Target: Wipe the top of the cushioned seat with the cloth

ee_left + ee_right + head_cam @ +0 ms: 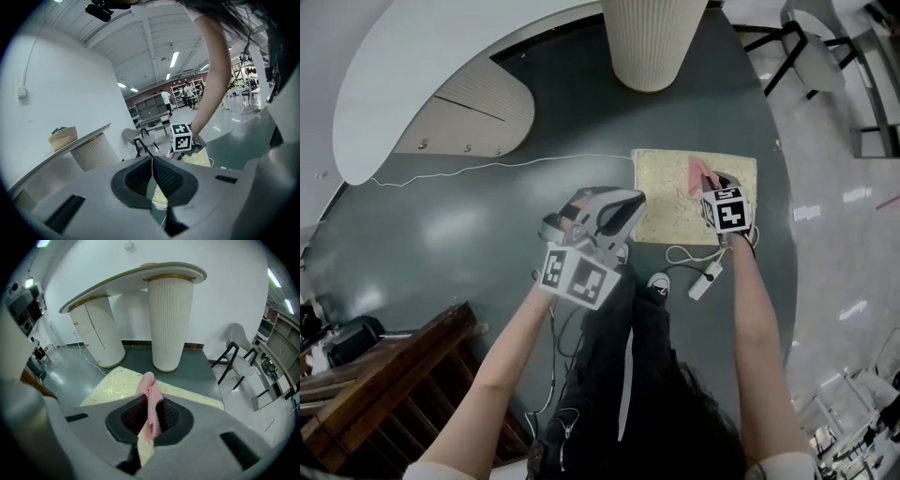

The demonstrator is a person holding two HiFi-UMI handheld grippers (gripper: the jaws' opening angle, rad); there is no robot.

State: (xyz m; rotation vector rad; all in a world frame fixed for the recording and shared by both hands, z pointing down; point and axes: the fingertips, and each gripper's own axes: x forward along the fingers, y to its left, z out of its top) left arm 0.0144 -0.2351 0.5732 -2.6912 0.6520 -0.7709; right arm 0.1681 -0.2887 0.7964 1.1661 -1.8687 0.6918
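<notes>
Here, right claw (150,417) clamped on pink cloth (149,390) over seat (666,199), left claw (153,164) pressed together, empty, just left of seat.

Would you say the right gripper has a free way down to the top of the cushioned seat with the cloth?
Probably yes. The right gripper is shut on the pink cloth just over the cushioned seat, whose top looks bare; the left gripper, shut and empty, is off at its edge.

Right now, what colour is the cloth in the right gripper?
Pink cloth, clearest in right gripper view.
</notes>
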